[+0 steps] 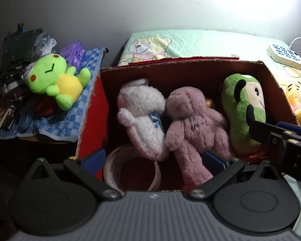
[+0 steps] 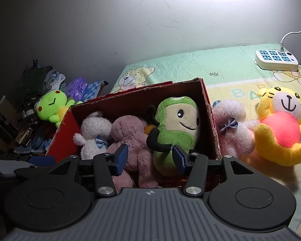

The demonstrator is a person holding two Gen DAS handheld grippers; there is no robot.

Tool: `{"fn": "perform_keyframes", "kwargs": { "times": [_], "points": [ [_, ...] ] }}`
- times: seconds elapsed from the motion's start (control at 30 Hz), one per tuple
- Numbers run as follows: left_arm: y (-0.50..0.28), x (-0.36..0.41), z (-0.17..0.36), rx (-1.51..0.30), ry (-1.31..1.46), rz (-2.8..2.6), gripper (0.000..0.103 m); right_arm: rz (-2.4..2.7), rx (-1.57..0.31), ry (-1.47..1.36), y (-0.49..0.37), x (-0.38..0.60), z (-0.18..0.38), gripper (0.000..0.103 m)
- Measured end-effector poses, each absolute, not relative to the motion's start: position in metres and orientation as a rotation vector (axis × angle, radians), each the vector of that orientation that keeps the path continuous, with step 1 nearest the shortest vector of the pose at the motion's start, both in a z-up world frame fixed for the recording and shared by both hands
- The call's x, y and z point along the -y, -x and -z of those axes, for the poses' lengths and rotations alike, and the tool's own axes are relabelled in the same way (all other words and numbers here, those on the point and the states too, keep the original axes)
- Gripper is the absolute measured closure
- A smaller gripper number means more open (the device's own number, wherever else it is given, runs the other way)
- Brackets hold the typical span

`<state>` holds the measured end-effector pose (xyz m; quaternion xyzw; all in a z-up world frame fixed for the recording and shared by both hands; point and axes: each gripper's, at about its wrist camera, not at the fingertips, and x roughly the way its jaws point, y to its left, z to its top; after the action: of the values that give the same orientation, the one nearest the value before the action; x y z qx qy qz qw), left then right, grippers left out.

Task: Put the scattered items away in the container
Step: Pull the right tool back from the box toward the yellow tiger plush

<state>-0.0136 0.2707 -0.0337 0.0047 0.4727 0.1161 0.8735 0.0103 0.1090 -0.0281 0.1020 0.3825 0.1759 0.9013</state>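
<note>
- The right claw (image 2: 150,157) stands with its jaws apart just above the near edge of the cardboard box (image 2: 207,108). The green plush (image 2: 176,132) sits between the pads, and no pad appears to press it.
- The left claw (image 1: 154,158) is spread wide over the same box and holds nothing.
- Risk, as I judge it: the green plush leans upright against the box's right wall, so a pad brushing it on the way out could tip it or snag its black arm.
- Also inside the box are a white bear (image 1: 142,110), a mauve bear (image 1: 192,128) and a tape roll (image 1: 112,166), packed tightly.
- Outside to the right of the box, on the bed, lie a pink bear (image 2: 230,128) and a yellow tiger (image 2: 281,128).
- A lime frog (image 1: 56,82) sits left of the box.
</note>
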Motion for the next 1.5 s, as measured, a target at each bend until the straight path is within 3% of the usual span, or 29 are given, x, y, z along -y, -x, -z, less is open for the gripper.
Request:
{"fn": "perform_keyframes", "kwargs": {
  "times": [1.5],
  "points": [
    [0.026,-0.227,0.022,-0.986,-0.072,-0.213,0.001,-0.305,-0.774,-0.295,0.02,-0.041,0.029,0.051]
  ]
}}
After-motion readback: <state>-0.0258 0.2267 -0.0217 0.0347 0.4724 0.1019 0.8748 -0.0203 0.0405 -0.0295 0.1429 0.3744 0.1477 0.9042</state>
